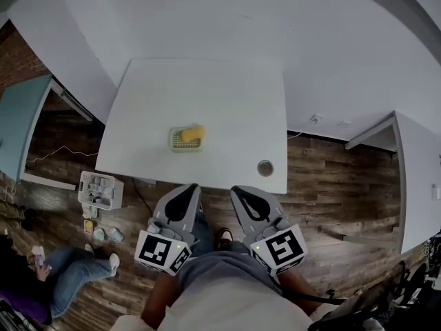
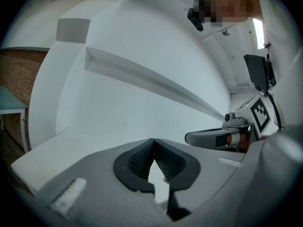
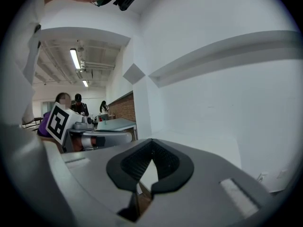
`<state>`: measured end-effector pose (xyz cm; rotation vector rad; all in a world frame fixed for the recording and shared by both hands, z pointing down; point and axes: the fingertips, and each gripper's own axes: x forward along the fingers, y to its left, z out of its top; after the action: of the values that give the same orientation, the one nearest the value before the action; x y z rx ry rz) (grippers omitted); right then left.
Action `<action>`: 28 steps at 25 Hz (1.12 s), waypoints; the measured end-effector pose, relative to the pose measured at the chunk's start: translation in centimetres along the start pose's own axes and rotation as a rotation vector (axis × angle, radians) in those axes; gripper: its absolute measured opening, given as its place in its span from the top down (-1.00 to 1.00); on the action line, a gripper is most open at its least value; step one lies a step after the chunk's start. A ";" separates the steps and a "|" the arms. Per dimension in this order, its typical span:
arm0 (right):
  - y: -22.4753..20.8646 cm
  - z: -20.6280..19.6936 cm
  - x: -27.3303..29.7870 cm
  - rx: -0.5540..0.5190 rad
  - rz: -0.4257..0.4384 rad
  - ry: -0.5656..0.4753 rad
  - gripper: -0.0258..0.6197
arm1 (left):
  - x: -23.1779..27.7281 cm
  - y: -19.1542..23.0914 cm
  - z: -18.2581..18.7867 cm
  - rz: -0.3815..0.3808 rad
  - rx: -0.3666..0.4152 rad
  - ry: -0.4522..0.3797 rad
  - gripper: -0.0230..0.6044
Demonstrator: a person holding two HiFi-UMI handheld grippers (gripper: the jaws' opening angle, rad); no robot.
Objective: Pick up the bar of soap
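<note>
Wood flooring surrounds a white table [image 1: 227, 95]. At the table's near edge the left gripper [image 1: 187, 190] hovers, clenched on nothing. Just left of the table's middle, the yellow bar of soap [image 1: 192, 134] lies in a pale dish [image 1: 173, 143]. It looks light, rigid and probably slick, best pinched across its narrow sides. The right gripper [image 1: 239, 192], also at the near edge, is clenched and empty.

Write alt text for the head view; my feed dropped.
A yellow bar of soap sits in a pale green dish on a white table. The left gripper and right gripper are shut and empty, held short of the table's near edge. A small round grey object lies near its front right corner.
</note>
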<state>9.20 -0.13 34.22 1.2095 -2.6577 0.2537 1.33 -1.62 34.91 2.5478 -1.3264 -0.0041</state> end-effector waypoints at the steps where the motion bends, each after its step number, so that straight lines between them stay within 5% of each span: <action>1: -0.1 0.0 1.0 0.000 0.001 0.009 0.91 | 0.4 1.1 -0.1 0.001 -0.009 0.008 0.92; 14: -1.8 -0.3 14.0 0.020 -0.045 0.113 0.91 | 5.9 14.1 -1.9 -0.034 -0.049 0.090 0.92; 28: -3.3 -5.4 20.6 0.059 -0.088 0.233 0.91 | 10.1 19.5 -9.0 -0.079 -0.115 0.252 0.92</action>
<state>-0.91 -15.83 45.02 1.2291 -2.4074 0.4333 -7.33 -18.28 49.38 2.4086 -1.0983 0.2120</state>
